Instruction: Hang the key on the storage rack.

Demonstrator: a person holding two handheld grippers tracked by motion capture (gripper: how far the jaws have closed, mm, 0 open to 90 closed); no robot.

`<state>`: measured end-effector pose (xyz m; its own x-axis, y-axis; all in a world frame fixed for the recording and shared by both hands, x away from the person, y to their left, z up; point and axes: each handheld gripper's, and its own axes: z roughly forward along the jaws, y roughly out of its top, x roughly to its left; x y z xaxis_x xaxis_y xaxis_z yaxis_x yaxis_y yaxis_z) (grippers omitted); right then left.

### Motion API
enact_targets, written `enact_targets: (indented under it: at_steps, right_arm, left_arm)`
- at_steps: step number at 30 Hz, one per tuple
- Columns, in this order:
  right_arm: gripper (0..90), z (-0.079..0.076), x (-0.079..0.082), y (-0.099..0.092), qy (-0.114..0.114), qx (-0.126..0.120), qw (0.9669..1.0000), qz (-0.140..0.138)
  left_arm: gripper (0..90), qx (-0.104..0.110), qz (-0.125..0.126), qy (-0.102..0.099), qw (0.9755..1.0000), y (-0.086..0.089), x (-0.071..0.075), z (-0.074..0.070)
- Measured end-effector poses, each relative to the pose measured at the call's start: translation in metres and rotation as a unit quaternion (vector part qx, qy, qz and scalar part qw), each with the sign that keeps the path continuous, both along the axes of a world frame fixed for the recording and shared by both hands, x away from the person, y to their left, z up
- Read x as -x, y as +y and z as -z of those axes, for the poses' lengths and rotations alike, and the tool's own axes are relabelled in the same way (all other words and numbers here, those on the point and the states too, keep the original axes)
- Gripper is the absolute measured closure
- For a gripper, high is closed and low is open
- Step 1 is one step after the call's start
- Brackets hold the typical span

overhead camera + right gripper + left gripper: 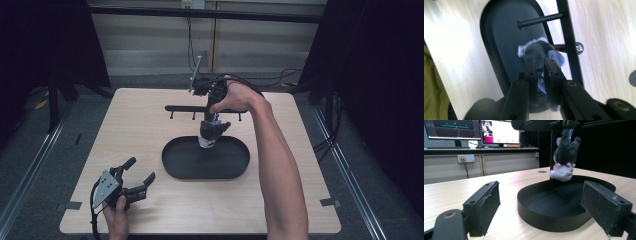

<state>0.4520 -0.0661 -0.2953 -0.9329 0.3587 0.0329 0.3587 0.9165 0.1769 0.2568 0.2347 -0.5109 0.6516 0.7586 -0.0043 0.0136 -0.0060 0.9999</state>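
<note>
We see right gripper (214,131) hanging plush mouse (209,134) over black tray (172,165), just beside hook rack (185,108); jaws pinch its upper end, narrow gap. Toy's long axis vertical, pale end down. Risk, we judge: grip slackens, toy drops crooked, or snags peg. Left gripper (139,177) spread, empty, resting on bench (140,120).

Table (150,115): pale wood-grain top, smooth, slight sheen. Oval tray (554,220): matt black. Plush mouse toy (566,152): soft grey fabric.
</note>
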Motion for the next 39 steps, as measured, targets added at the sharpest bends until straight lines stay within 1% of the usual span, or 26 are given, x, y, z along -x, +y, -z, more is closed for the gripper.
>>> enact_targets:
  at_steps: [1, 2, 3, 5, 6, 8, 13, 14, 15, 16, 18, 20, 22, 24, 25, 26, 28, 29, 31, 32, 34, 38, 39]
  right_arm:
    - [78.3, 0.000, 0.001, -0.001, -0.002, -0.008, 1.0000, 0.005]
    - [78.3, 0.000, 0.001, -0.001, -0.002, -0.008, 1.0000, 0.005]
    - [76.2, -0.001, 0.004, -0.003, -0.003, -0.015, 0.9999, 0.000]
    - [73.6, -0.002, 0.006, -0.005, -0.008, -0.028, 0.9996, 0.003]
    - [72.0, -0.003, 0.007, -0.007, -0.011, -0.040, 0.9991, 0.003]
    - [69.3, -0.004, 0.010, -0.010, -0.021, -0.055, 0.9982, 0.011]
    - [64.2, -0.006, 0.018, -0.015, -0.029, -0.076, 0.9967, 0.010]
    - [64.2, -0.006, 0.018, -0.015, -0.029, -0.076, 0.9967, 0.010]
    - [61.3, -0.006, 0.023, -0.015, -0.032, -0.080, 0.9962, 0.013]
    - [60.9, -0.006, 0.024, -0.016, -0.038, -0.084, 0.9957, 0.012]
    - [60.7, -0.006, 0.029, -0.016, -0.035, -0.091, 0.9952, 0.006]
    - [58.4, -0.006, 0.034, -0.016, -0.035, -0.095, 0.9948, 0.011]
    - [57.6, -0.006, 0.040, -0.015, -0.033, -0.100, 0.9944, 0.007]
    - [56.8, -0.005, 0.046, -0.015, -0.043, -0.105, 0.9936, 0.003]
    - [55.6, -0.004, 0.049, -0.016, -0.045, -0.110, 0.9929, 0.002]
    - [55.3, -0.003, 0.052, -0.017, -0.043, -0.113, 0.9927, 0.007]
    - [53.8, -0.002, 0.057, -0.020, -0.047, -0.120, 0.9917, 0.002]
    - [53.7, -0.001, 0.060, -0.022, -0.048, -0.123, 0.9912, 0.005]
    - [52.6, -0.001, 0.067, -0.025, -0.047, -0.131, 0.9902, 0.012]
    - [52.2, 0.000, 0.071, -0.028, -0.047, -0.137, 0.9894, 0.011]
    - [50.8, 0.001, 0.077, -0.033, -0.052, -0.144, 0.9881, 0.010]
    - [47.3, 0.007, 0.089, -0.042, -0.069, -0.171, 0.9828, 0.017]
    - [44.6, 0.009, 0.092, -0.043, -0.077, -0.170, 0.9822, 0.020]
  left_arm:
    - [15.3, 0.000, 0.000, 0.000, 1.0000, 0.000, 0.000, 0.000]
    - [15.3, 0.000, 0.000, 0.000, 1.0000, 0.000, 0.000, 0.000]
    - [15.2, 0.000, 0.000, 0.000, 1.0000, 0.000, 0.000, 0.000]
    - [15.3, 0.000, 0.000, 0.000, 1.0000, 0.000, 0.000, 0.000]
    - [15.3, 0.000, 0.000, 0.000, 1.0000, 0.000, 0.000, 0.000]
    - [15.3, 0.000, 0.000, 0.000, 1.0000, 0.000, 0.000, 0.000]
    - [15.3, 0.000, 0.000, 0.000, 1.0000, 0.000, 0.000, 0.000]
    - [15.3, 0.000, 0.000, 0.000, 1.0000, 0.000, 0.000, 0.000]
    - [15.3, 0.000, 0.000, 0.000, 1.0000, 0.000, 0.000, 0.000]
    - [15.2, 0.000, 0.000, 0.000, 1.0000, 0.000, 0.000, 0.000]
    - [15.3, 0.000, 0.000, 0.000, 1.0000, 0.000, 0.000, 0.000]
    - [15.3, 0.002, 0.000, 0.001, 1.0000, 0.000, 0.000, 0.000]
    - [15.3, 0.002, 0.000, 0.001, 1.0000, 0.000, 0.000, 0.000]
    - [15.3, -0.001, 0.000, 0.001, 1.0000, 0.000, 0.000, 0.000]
    - [15.3, -0.001, 0.000, 0.001, 1.0000, 0.000, 0.000, 0.000]
    - [15.3, -0.001, 0.000, 0.001, 1.0000, 0.000, 0.000, 0.000]
    - [15.3, 0.002, 0.000, 0.001, 1.0000, 0.000, 0.000, 0.000]
    - [15.3, -0.001, 0.001, 0.001, 1.0000, 0.000, 0.000, 0.000]
    - [15.3, -0.001, 0.001, 0.001, 1.0000, 0.000, 0.000, 0.000]
    - [15.3, -0.003, 0.001, 0.002, 1.0000, 0.000, 0.000, 0.000]
    - [15.3, -0.002, 0.001, 0.002, 1.0000, 0.000, 0.000, 0.000]
    - [15.3, -0.002, 0.001, 0.002, 1.0000, 0.000, 0.000, 0.000]
    - [15.3, -0.003, 0.001, 0.002, 1.0000, 0.000, 0.000, 0.000]
